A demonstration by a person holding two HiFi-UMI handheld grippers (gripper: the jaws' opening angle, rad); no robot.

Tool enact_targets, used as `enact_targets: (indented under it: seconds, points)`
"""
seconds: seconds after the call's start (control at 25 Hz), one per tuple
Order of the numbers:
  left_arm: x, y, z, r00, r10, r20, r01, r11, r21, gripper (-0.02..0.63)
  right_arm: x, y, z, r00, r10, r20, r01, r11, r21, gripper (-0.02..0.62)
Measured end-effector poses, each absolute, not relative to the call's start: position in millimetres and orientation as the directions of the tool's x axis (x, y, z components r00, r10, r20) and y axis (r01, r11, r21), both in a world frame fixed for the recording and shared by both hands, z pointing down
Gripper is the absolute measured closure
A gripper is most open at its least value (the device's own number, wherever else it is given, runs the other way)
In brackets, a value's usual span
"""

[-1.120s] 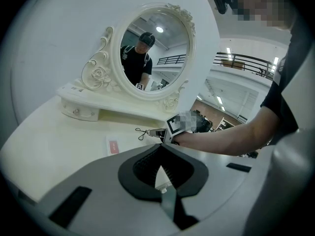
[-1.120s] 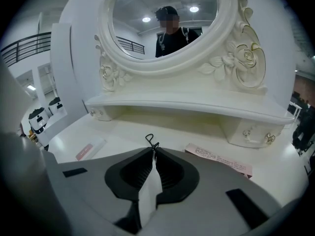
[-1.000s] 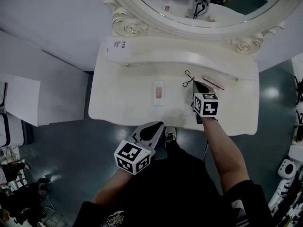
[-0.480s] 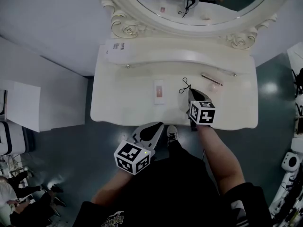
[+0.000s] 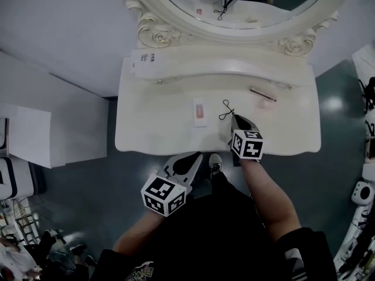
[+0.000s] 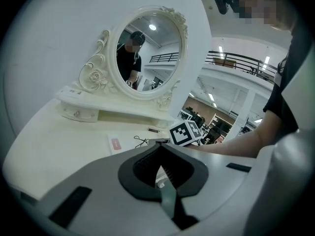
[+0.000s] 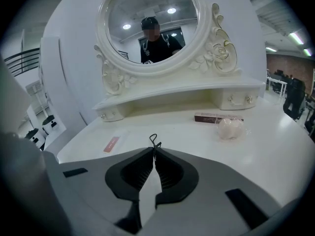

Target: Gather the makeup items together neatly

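Only its own view shows the right gripper pinching the black wire loop; the left gripper closed.

No print is legible — the shelf label blurs out.

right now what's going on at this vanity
A person works at a white vanity with a gripper in each hand. The right gripper is shut on a thin black wire tool, just right of a white packet. A dark stick and pink sponge lie further right. The left gripper is shut and empty, off the front edge.
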State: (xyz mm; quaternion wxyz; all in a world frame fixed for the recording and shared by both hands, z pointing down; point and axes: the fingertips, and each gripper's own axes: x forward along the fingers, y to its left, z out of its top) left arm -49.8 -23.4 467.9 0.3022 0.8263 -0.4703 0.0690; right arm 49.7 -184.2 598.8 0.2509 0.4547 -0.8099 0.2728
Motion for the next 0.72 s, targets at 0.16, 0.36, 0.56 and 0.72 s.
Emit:
enact_targets:
  seconds: [0.16,0.36,0.56,0.72]
  points:
    - [-54,-20,468,0.552,-0.731,0.402,-0.818,-0.379,0.433,0.598,48,-180,600,-0.447,-0.612,0.653,-0.886,0.406,-0.227,0.555]
    - [-59,-17,468,0.557,-0.726,0.403,-0.815,-0.384,0.433,0.598,49,-177,602,-0.426,-0.625,0.654,-0.899,0.375,-0.227,0.555]
    - [-64,-15,469,0.564,-0.719,0.407,-0.811,-0.391,0.434,0.598,48,-174,608,-0.420,-0.621,0.662,-0.902,0.368,-0.228,0.554]
    - [-66,-12,469,0.571,-0.712,0.408,-0.808,-0.400,0.432,0.598,47,-172,610,-0.419,-0.615,0.669,-0.899,0.386,-0.208,0.554]
